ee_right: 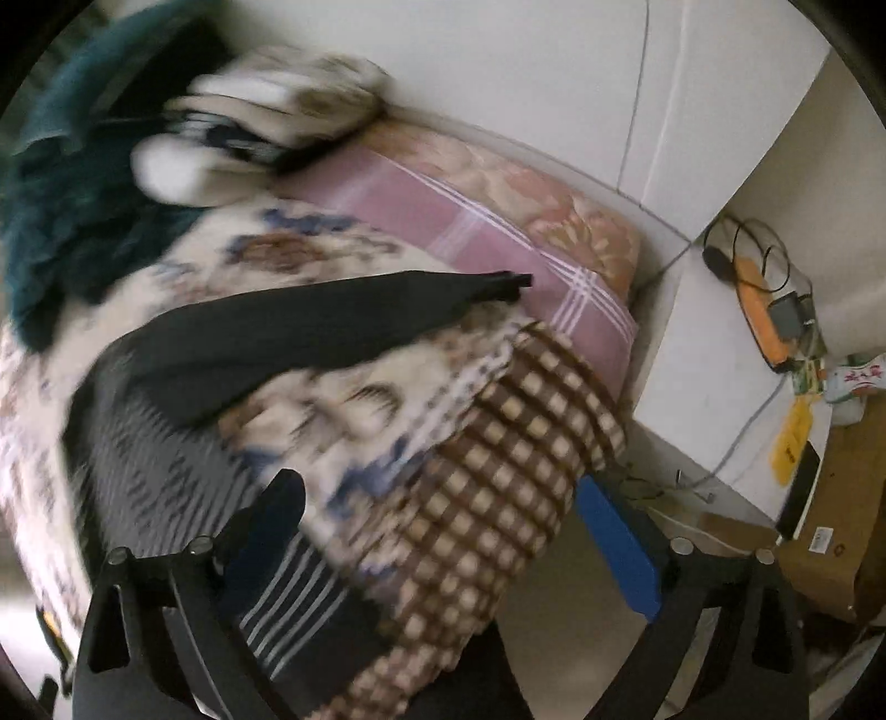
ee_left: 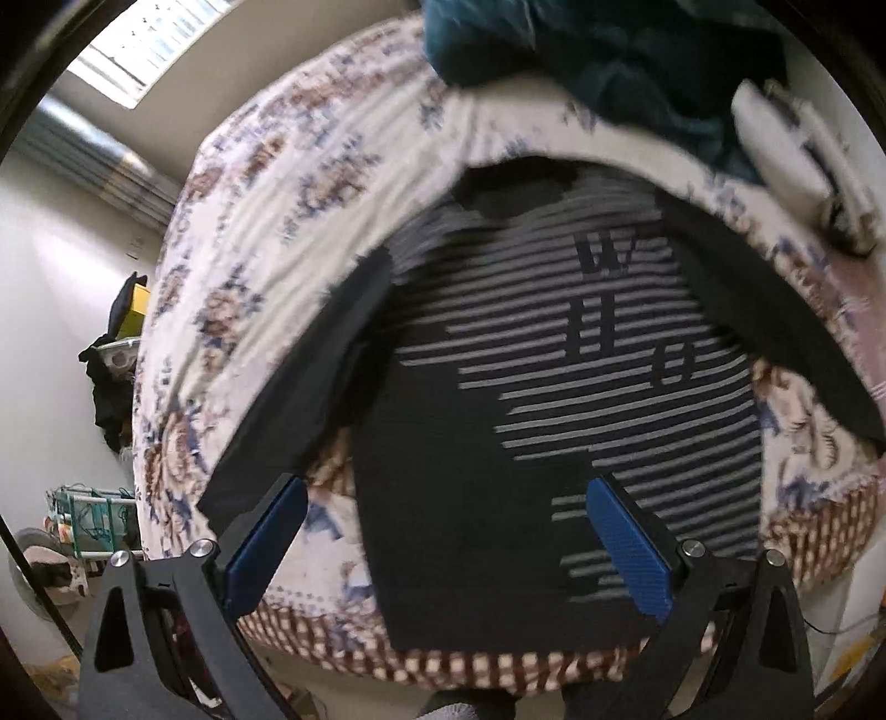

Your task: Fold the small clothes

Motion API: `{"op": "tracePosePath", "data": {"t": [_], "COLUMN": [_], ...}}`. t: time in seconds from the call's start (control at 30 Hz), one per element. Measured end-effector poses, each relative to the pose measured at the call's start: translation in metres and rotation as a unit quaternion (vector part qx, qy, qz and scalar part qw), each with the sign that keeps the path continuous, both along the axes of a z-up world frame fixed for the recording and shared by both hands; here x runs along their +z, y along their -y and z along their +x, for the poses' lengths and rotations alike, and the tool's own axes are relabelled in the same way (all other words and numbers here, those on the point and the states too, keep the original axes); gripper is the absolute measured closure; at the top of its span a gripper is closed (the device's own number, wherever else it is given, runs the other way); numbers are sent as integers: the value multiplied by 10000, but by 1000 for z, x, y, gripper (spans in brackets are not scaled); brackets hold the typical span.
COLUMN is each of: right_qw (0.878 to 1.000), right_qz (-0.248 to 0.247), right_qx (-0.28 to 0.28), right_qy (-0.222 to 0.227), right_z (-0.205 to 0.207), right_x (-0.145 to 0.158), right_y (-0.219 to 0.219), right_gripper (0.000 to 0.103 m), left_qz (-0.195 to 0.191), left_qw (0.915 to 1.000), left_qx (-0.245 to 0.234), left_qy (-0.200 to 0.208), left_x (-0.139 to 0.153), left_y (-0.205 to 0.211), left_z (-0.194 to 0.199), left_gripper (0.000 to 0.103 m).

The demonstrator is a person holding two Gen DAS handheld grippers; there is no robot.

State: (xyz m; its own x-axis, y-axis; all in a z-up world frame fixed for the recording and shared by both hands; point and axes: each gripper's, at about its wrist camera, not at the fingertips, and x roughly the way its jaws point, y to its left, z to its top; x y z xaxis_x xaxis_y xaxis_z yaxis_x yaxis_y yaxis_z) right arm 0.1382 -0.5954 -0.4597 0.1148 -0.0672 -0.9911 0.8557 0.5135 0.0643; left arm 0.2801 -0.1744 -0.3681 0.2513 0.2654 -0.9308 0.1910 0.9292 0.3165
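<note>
With the striped shirt (ee_left: 554, 387) spread flat on the bedspread (ee_left: 277, 221), both the left gripper (ee_left: 448, 548) and right gripper (ee_right: 437, 548) gape empty, so folding seemingly starts next by pinching the sleeve (ee_left: 310, 376) at ten o'clock.

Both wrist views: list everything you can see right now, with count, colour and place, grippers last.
Striped shirt: one, black with grey stripes, spread flat on the bed, sleeves out.
Bedspread: one, cream floral with brown checked border, under the shirt.
Teal cloth: one heap, far end of the bed.
White bundle: one, beside the teal heap.
Pink pillow: one, against the wall.
Orange power strip: one, on the floor with cables.
Left gripper: open, over the hem.
Right gripper: open, at the bed's corner.
</note>
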Motion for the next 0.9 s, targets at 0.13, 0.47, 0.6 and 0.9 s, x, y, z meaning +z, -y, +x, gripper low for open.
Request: {"op": "tracePosePath", "data": {"t": [0.13,0.47,0.6,0.9], "right_qw": [9975,9854,9796,9440], "right_qz": [546,753,349,1320], "right_qx": [-377,-1315,-1649,-2749], "right_qy": [-243,781,1092,1259], "right_z": [13,68,66,6], "right_x": [-86,-185,-167,-191], "right_y": [59,166,197,181], "right_gripper": [25,60,60,59], "left_qz": [102,-17,37,87], "left_qw": [9993,9966,9978,9956], "left_qx": [188,382,212,403], "left_qy": [-304,-729,-632,-843], "left_x": [-61,-157,-167,-190], "left_y": [26,65,70,64], "left_z": [30,79,88,99], "left_gripper": [0,0,0,0]}}
